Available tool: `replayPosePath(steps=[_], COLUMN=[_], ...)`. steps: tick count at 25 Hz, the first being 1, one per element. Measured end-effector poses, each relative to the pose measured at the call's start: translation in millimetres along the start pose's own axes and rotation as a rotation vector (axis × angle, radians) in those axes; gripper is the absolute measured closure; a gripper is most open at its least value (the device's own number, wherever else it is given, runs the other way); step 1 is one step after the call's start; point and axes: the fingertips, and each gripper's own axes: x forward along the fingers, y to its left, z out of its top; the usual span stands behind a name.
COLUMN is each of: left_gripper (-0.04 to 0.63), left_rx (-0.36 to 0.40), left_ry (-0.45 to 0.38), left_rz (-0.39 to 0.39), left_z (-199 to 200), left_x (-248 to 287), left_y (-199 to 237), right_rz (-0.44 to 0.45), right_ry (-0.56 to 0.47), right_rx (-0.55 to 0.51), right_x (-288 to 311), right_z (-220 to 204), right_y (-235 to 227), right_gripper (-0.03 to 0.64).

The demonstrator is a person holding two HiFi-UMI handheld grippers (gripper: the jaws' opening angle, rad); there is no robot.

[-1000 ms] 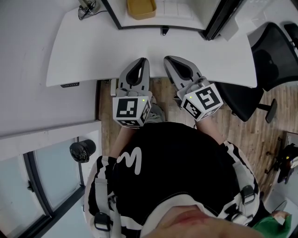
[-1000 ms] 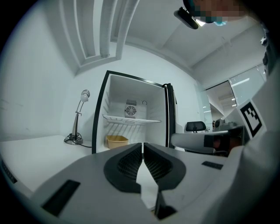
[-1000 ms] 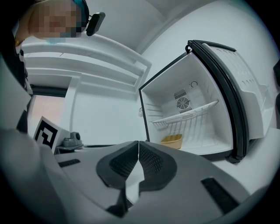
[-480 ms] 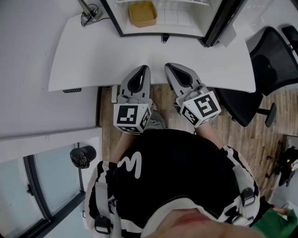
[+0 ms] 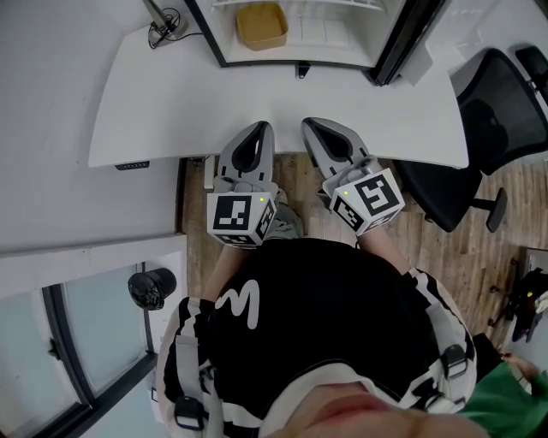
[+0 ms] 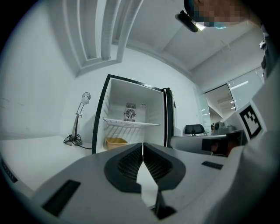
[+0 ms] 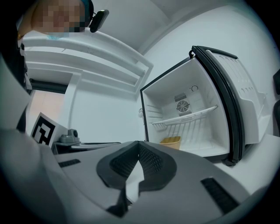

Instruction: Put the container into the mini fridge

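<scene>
The yellow container sits on the floor of the open mini fridge, at its left side, under the wire shelf; it shows too in the left gripper view and the right gripper view. My left gripper and right gripper are side by side over the near edge of the white table, well back from the fridge. Both are shut with nothing between the jaws and point at the fridge.
The fridge door stands swung open at the right. A desk microphone on a stand with its cable is left of the fridge. A black office chair stands right of the table.
The head view shifted slightly, so the fridge and table sit a little lower in frame than a second ago. Both grippers stayed shut and nearly still.
</scene>
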Motion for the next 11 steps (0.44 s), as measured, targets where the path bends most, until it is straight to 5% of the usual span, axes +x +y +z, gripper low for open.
replayPosePath(steps=[11], left_gripper=[0.58], left_rx=[-0.011], left_ry=[0.009], left_rz=[0.01], left_z=[-5.2], left_x=[-7.0], left_y=[-1.1], right_rz=[0.0], right_ry=[0.023], right_rx=[-0.011], right_x=[-4.0], right_z=[-4.8], right_y=[5.4], right_gripper=[0.606])
